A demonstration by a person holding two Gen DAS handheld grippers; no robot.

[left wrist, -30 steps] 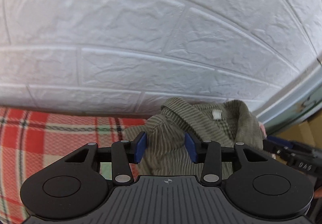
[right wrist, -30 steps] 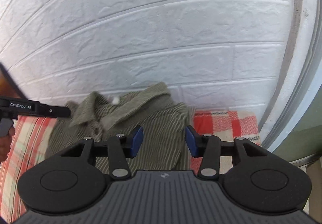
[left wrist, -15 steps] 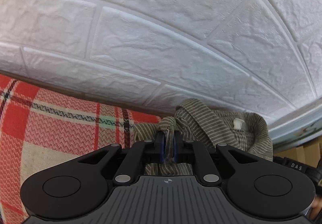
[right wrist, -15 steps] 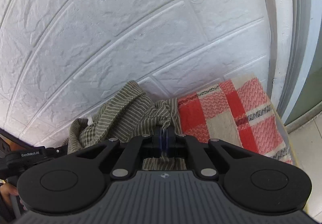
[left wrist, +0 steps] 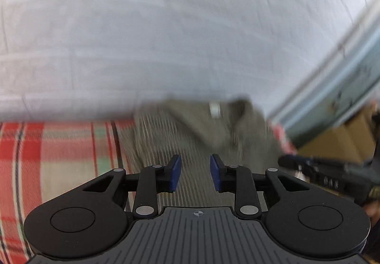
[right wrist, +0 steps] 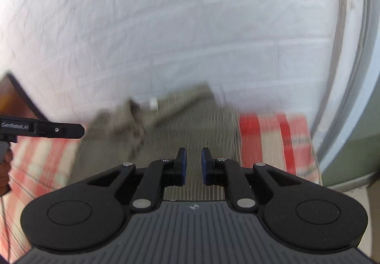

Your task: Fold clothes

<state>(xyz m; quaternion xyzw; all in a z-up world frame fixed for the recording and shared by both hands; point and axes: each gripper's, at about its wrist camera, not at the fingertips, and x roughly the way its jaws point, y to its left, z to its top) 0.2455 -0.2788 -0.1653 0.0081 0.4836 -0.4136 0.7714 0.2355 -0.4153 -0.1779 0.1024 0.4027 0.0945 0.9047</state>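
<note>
left gripper [left wrist: 195, 175]: your jaws stand apart, nothing between the pads, above the shirt
right gripper [right wrist: 192, 166]: jaws a narrow gap apart, holding nothing
shirt [left wrist: 190, 131]: olive striped, lying on the plaid cloth [left wrist: 59, 150] against the wall [left wrist: 166, 38]
view: both frames blurred

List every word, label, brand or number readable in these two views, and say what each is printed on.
"GenRobot.AI", blurred but just legible: on the left gripper's black side bar, right wrist view.
White characters on the right gripper's black bar, left wrist view: too blurred to read.
White tag in the shirt collar: no legible text.
</note>
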